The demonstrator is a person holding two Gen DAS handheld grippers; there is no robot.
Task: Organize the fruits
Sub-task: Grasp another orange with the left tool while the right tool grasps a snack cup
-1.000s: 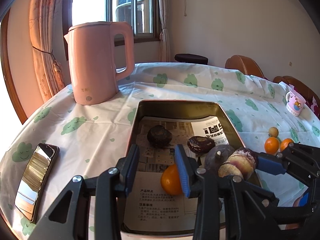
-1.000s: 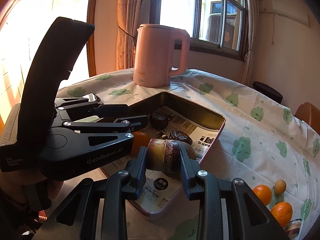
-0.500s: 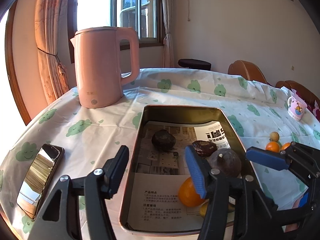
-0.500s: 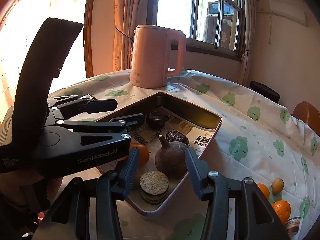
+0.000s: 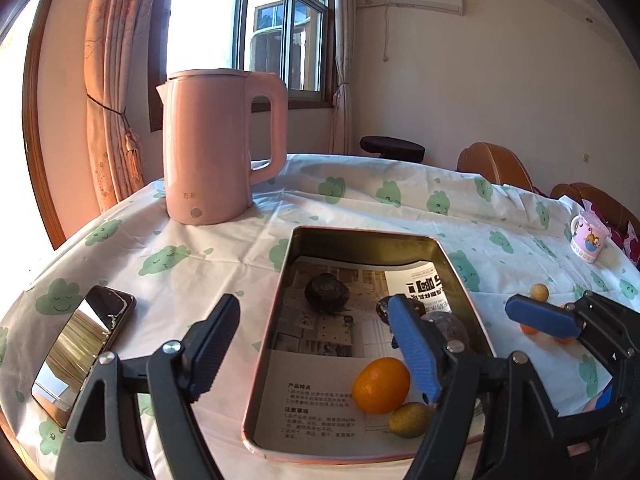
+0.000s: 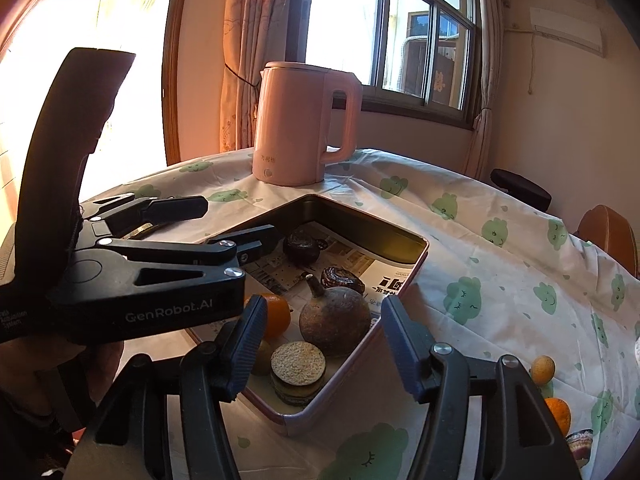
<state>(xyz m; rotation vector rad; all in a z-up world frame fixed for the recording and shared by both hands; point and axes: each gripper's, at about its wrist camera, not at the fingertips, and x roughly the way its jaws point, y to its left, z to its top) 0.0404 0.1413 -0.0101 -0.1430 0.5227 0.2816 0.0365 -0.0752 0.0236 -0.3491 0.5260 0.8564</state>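
An open metal tin [image 5: 360, 236] lined with printed paper holds an orange [image 5: 380, 384], a small yellow-green fruit [image 5: 410, 420], a dark round fruit [image 5: 327, 292] and a stemmed brown fruit [image 6: 336, 320]. A cut round piece with a pale top [image 6: 298, 372] lies in the tin's near corner. My left gripper [image 5: 314, 344] hovers over the tin's near left edge, jaws opening, nothing between them. My right gripper [image 6: 326, 340] hangs above the cut piece and brown fruit, jaws opening, pads touching neither. Two oranges [image 5: 530, 328] and a small yellow fruit [image 6: 542, 370] sit on the cloth right of the tin.
A pink kettle [image 5: 220, 148] stands behind the tin on the cloud-print tablecloth [image 5: 200, 256]. A phone [image 5: 84, 352] lies at the left near the table edge. A small mug [image 5: 588, 236] sits far right. Brown chairs [image 5: 496, 164] stand behind the table.
Both grippers have opened. The left let go of the orange, which now lies in the tin. The right released the cut round piece into the tin's near corner.
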